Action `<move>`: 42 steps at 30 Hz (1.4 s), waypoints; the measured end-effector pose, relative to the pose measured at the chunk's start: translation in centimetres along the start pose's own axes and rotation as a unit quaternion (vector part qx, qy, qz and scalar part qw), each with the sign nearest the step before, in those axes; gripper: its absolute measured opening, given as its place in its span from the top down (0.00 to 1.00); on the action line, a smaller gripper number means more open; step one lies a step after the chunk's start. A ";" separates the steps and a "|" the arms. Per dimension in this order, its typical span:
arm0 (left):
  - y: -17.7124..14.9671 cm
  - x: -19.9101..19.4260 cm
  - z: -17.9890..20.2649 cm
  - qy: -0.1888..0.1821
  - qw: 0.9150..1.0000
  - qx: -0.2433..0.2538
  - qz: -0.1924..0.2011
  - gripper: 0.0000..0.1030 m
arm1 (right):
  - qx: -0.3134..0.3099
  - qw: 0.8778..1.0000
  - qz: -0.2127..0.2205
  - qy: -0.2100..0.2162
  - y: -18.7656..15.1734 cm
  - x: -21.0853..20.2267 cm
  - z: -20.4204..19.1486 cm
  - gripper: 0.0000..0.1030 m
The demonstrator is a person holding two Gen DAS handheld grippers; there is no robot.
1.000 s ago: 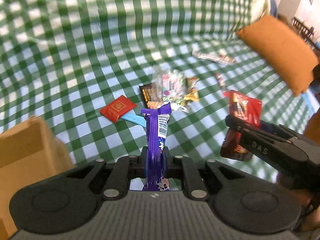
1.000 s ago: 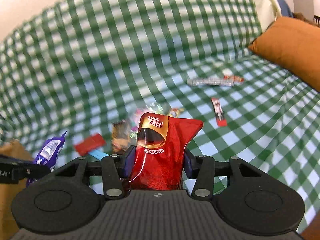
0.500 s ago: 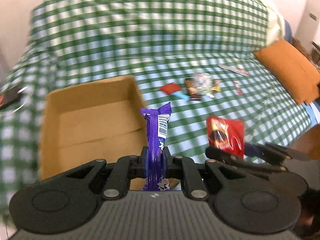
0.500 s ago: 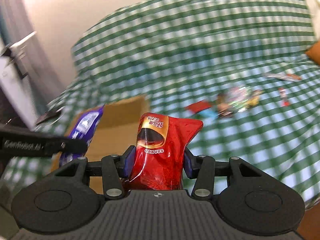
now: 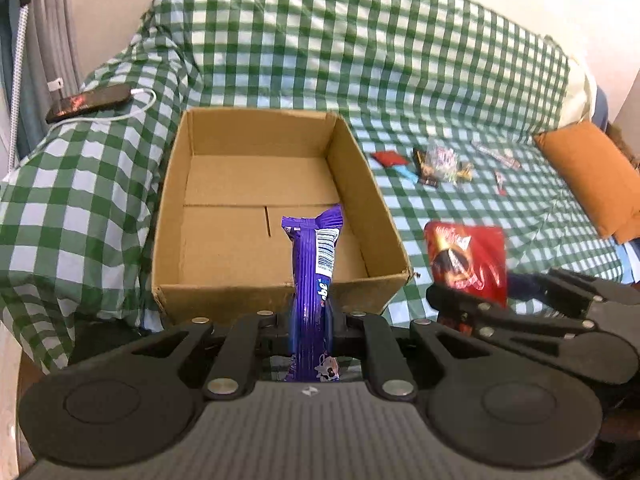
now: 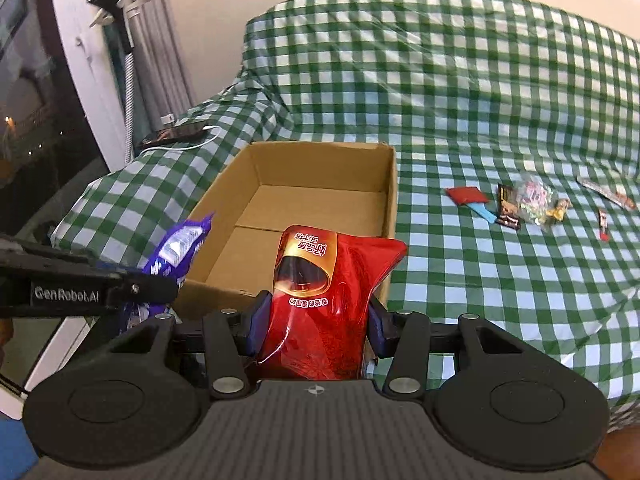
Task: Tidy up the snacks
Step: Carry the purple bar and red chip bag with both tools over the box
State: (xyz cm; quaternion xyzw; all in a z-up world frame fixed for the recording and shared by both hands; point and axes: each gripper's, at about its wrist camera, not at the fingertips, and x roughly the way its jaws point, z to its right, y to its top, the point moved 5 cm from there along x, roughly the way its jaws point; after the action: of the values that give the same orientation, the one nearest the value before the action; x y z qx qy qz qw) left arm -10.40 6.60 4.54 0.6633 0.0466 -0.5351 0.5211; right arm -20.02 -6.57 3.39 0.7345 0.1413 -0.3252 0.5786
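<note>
An open cardboard box (image 5: 276,148) (image 6: 320,168) sits on the green checked sofa cover, with nothing inside. My left gripper (image 5: 312,322) is shut on a purple snack bar (image 5: 314,268) that stands upright before the box's near wall. My right gripper (image 6: 316,320) is shut on a red foil snack bag (image 6: 324,300), just in front of the box's near right corner. In the left wrist view the red bag (image 5: 468,264) and right gripper show to the right of the box. The purple bar (image 6: 176,248) shows at the left in the right wrist view.
Several loose snacks (image 5: 440,164) (image 6: 524,200) lie on the seat right of the box. An orange cushion (image 5: 592,176) sits at the far right. A phone on a white cable (image 5: 90,102) rests on the sofa arm left of the box.
Both grippers have swung left from the snack pile to the cardboard box, each still holding its snack. The box now fills the middle of both views.
</note>
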 end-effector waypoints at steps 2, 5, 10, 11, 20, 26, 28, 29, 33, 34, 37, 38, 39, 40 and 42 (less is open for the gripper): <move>-0.2 -0.5 -0.3 -0.003 1.000 -0.001 0.006 0.87 | -0.006 1.000 -0.001 -0.001 0.0 0.1 -0.4 0.50; -0.3 -0.6 -0.2 -0.009 1.000 -0.007 0.007 0.87 | -0.016 1.000 -0.002 -0.005 0.0 -0.1 -0.9 0.50; -0.3 -0.6 -0.3 -0.014 1.000 -0.015 0.011 0.87 | -0.028 1.000 -0.004 -0.008 0.1 0.0 -1.4 0.50; -0.3 -0.5 -0.4 -0.014 1.000 -0.016 0.011 0.87 | -0.028 1.000 -0.005 -0.009 0.1 0.0 -1.4 0.50; -0.1 0.1 -0.7 -0.013 1.000 -0.022 0.011 0.87 | -0.027 0.999 -0.013 -0.013 -0.1 0.5 -1.3 0.50; 0.1 0.8 -1.1 -0.014 1.000 -0.026 0.008 0.87 | -0.027 0.999 -0.024 -0.015 0.0 1.3 -1.1 0.50; 0.3 1.0 -1.3 -0.013 0.999 -0.029 0.007 0.87 | -0.029 0.999 -0.028 -0.015 0.0 1.5 -1.0 0.50; 0.5 1.2 -1.5 -0.013 0.999 -0.032 0.006 0.87 | -0.030 0.999 -0.029 -0.016 0.1 1.7 -0.9 0.50; 1.3 1.9 -2.2 -0.010 0.999 -0.040 0.003 0.87 | -0.031 0.999 -0.030 -0.022 0.6 2.4 -0.6 0.50; 1.6 2.1 -2.4 -0.008 0.999 -0.041 0.003 0.87 | -0.030 0.999 -0.031 -0.024 0.8 2.6 -0.5 0.50; 2.7 2.8 -3.0 -0.001 0.999 -0.045 0.006 0.87 | -0.028 0.999 -0.029 -0.027 1.6 3.4 -0.4 0.50; 3.1 3.0 -3.2 0.000 0.999 -0.047 0.007 0.87 | -0.028 0.999 -0.028 -0.027 1.8 3.7 -0.4 0.50; 3.5 3.4 -3.3 0.000 0.999 -0.049 0.006 0.87 | -0.029 0.999 -0.028 -0.028 2.0 4.0 -0.4 0.50; 3.9 3.7 -3.5 0.000 0.999 -0.051 0.006 0.87 | -0.030 0.999 -0.027 -0.029 2.3 4.3 -0.5 0.50; 4.6 4.4 -3.7 0.001 0.999 -0.051 0.006 0.87 | -0.031 0.999 -0.027 -0.030 2.9 5.0 -0.5 0.50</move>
State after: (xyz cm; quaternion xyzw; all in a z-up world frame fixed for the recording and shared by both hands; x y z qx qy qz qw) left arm -3.26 5.10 3.76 0.6365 0.0703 -0.5283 0.5575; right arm -14.45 -7.79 2.40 0.7020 0.1542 -0.3579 0.5961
